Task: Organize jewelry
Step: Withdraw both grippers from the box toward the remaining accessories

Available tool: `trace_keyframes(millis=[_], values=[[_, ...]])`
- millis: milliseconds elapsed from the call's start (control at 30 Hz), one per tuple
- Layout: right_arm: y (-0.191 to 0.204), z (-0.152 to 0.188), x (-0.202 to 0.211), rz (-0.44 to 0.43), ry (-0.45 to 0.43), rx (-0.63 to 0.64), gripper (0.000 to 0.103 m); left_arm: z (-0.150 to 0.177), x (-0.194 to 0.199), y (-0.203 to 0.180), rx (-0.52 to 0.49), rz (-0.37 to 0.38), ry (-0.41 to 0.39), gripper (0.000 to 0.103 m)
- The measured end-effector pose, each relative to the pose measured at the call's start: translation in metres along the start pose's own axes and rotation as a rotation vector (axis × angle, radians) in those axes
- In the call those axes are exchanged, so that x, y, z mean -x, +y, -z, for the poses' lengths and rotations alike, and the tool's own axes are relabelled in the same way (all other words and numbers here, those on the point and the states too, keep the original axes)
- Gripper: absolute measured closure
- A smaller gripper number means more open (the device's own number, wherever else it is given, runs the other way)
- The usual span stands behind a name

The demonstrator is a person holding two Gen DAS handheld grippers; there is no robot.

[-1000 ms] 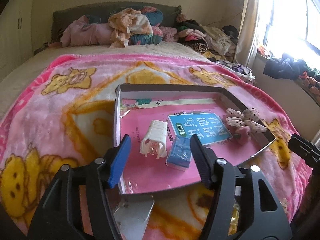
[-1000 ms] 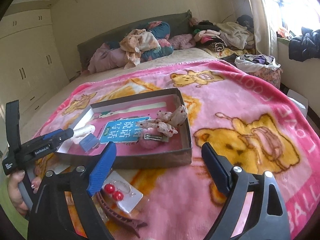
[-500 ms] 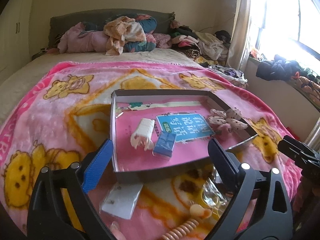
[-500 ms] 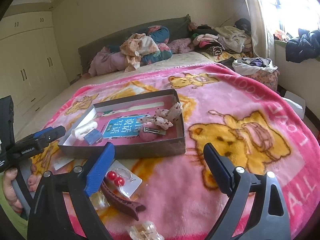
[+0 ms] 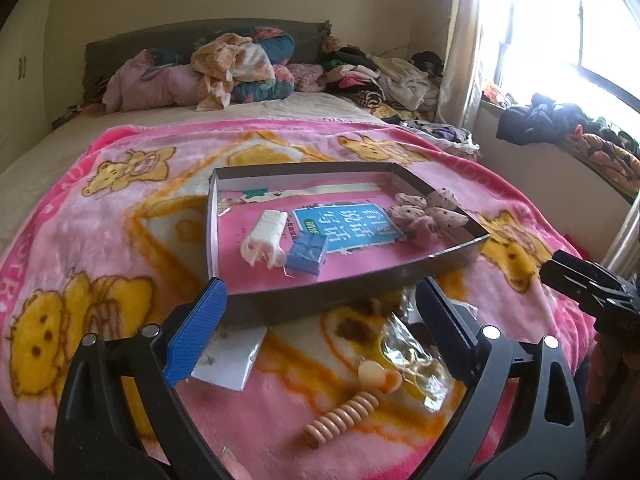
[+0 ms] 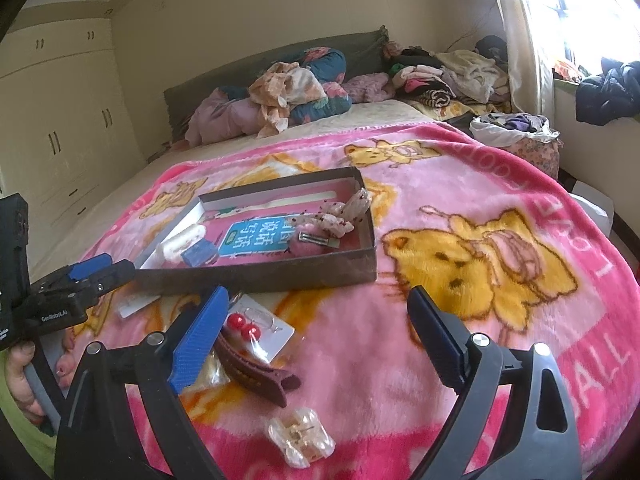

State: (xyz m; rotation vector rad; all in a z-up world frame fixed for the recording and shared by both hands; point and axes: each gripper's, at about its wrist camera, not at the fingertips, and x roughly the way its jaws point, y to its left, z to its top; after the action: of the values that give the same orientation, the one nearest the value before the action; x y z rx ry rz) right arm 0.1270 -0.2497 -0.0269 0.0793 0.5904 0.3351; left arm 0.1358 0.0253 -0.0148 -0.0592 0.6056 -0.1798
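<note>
A shallow brown box [image 5: 320,300] with a pink floor lies on the blanket. In it are a white claw clip [image 5: 266,240], a small blue packet [image 5: 306,255] and a spotted fabric bow [image 5: 428,212]. My left gripper [image 5: 320,292] hangs open just short of the box's near wall, nothing between its fingers. My right gripper [image 6: 318,296] is open too, over the blanket in front of the box. By its left finger lie red bead earrings on a card [image 6: 244,326], a brown hair clip [image 6: 256,368] and a clear claw clip [image 6: 300,436].
Before the box also lie a white card [image 5: 228,360], a peach spiral hair tie [image 5: 342,416] and a crinkled clear bag [image 5: 412,356]. Heaps of clothes [image 5: 240,68] fill the bed's head. A hand [image 6: 20,364] grips the left tool. A window ledge runs along the right.
My left gripper's jaws have spread wide and drawn back out of the box, leaving the white clip and blue packet inside. The right gripper has backed off a little, bringing the clear claw clip into view.
</note>
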Motion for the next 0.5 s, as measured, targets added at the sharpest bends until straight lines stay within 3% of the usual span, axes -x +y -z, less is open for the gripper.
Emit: trace_keyframes(millis=[500], values=[[0.016,0.015,0.001,-0.010,0.057,0.075,0.015,0.028,0.003,-0.008,-0.036,0.048,0.037,0.016]])
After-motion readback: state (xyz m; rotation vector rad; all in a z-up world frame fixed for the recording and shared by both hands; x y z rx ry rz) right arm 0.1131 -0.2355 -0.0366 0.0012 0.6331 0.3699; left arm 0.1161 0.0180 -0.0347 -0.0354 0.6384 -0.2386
